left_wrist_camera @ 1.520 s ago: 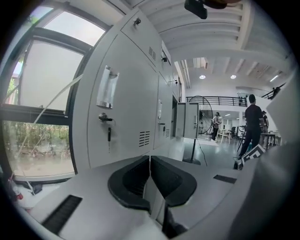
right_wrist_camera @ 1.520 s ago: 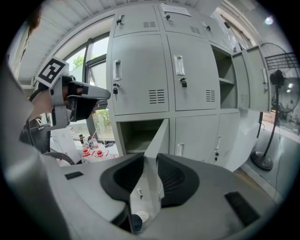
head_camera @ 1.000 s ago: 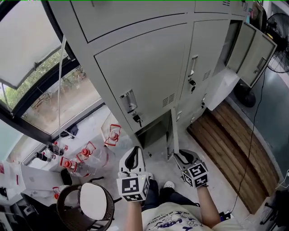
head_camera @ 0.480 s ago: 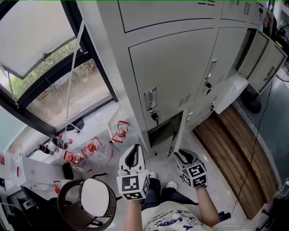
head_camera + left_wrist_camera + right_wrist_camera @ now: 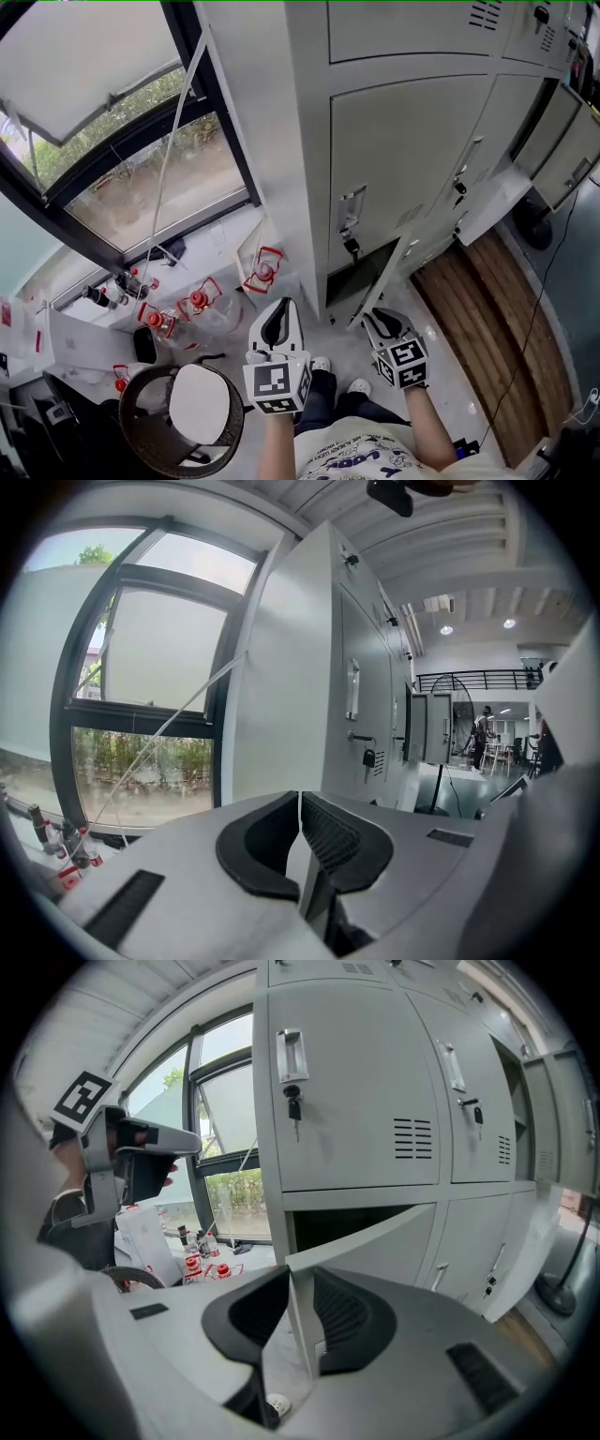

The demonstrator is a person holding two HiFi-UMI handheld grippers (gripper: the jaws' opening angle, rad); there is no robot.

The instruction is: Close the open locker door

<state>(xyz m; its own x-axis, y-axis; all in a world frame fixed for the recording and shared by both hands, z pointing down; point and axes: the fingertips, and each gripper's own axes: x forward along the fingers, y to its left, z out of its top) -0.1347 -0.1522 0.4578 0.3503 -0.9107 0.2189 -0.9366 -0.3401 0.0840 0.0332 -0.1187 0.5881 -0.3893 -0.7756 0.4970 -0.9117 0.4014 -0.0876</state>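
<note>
Two tools sit nearest us. The left hand-held gripper (image 5: 277,323) has its jaws together on nothing. The right hand-held gripper (image 5: 382,323) has just been closing its jaws, and a slim gap remains, gripping nothing. Just beyond it the open locker door (image 5: 380,277) swings out from the bottom row of grey lockers (image 5: 403,150), right of the window (image 5: 141,178).

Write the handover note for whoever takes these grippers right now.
Left gripper: jaws together, empty.
Right gripper: jaws slightly apart, just been closing, gripping nothing; the door's free edge shows through the gap, apparently untouched.
Bottom locker door: standing open, just ahead of that gripper.
Done: nothing on the door yet.
Left: push it shut.
</note>
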